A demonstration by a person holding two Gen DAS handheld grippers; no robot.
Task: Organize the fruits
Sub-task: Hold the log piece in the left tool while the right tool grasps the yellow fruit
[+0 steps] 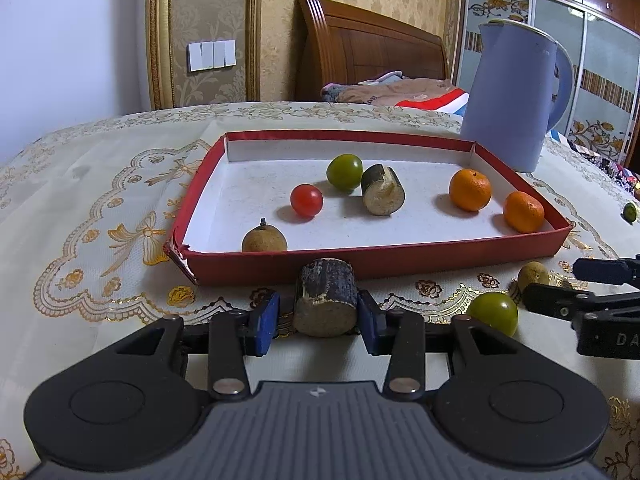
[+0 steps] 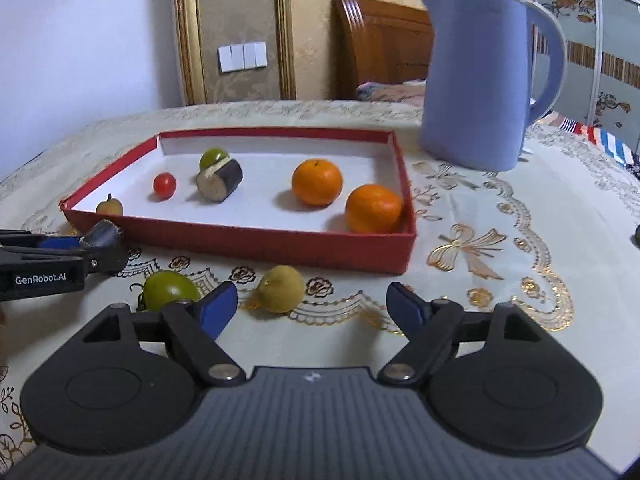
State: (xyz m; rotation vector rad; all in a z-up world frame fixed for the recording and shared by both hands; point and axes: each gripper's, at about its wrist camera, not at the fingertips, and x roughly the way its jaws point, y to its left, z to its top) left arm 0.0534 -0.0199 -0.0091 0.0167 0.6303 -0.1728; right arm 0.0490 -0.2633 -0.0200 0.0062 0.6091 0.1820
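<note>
On left gripper side: "GenRobot.AI" label.

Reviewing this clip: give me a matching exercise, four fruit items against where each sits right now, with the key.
Items:
1. red cherry tomato
2. dark sugarcane piece
3. green tomato
4. brownish-yellow longan

Places:
A. on the tablecloth, ahead of the open right gripper
B. inside the red tray
C. on the tablecloth just outside the right gripper's left finger
D. between the blue pads of the left gripper

Pairs: 1-B, 2-D, 3-C, 4-A
</note>
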